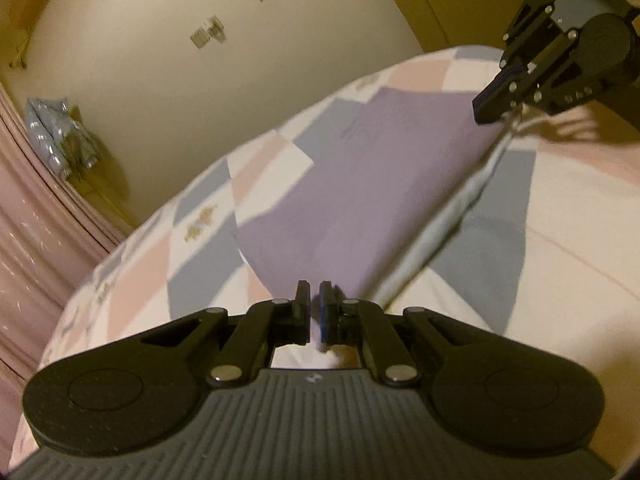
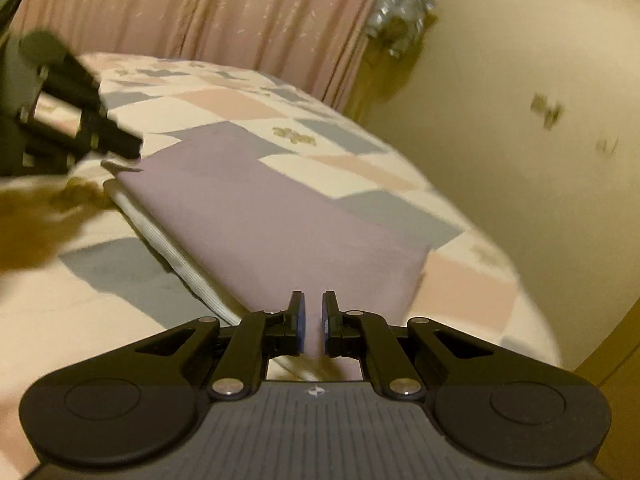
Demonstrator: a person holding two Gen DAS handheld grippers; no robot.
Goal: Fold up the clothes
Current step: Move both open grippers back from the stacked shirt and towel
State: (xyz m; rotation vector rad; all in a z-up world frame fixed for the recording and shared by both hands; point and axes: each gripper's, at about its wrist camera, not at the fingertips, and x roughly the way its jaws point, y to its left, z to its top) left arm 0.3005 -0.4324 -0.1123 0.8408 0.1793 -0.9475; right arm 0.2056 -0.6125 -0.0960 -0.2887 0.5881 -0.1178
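Across the bed (image 1: 580, 216), on its pink, grey-blue & white patchwork quilt, lies the lilac cloth garment (image 1: 360, 184), stretched taut between the two tongs w/ a white ribbed edge (image 2: 176, 256) showing along one side.

Left to right: left tongs (image 1: 314, 312) are clenched on one corner of the garment, fabric pinched between the blue pads, corner raised off the quilt. Mid-span the cloth runs as a flat sloping sheet, far side resting on the quilt toward the bed's wall-side edge. Right tongs (image 2: 313, 322) are clenched on the opposite corner, same way, lilac cloth visible between the pads.

Judgement: looks like a lift for a fold, both corners up, rest of garment on the bed.

Risks:
- Grip is thin, near the corner only; a sharp pull or uneven lift could slip the fabric out of one pair of tongs, so the fold collapses.
- If one hand leads, the sheet twists & the crease lands skewed.
- Trailing part may drag on the quilt & bunch.
- Blur in both views, esp. near the edges, so exact pinch depth is unclear.
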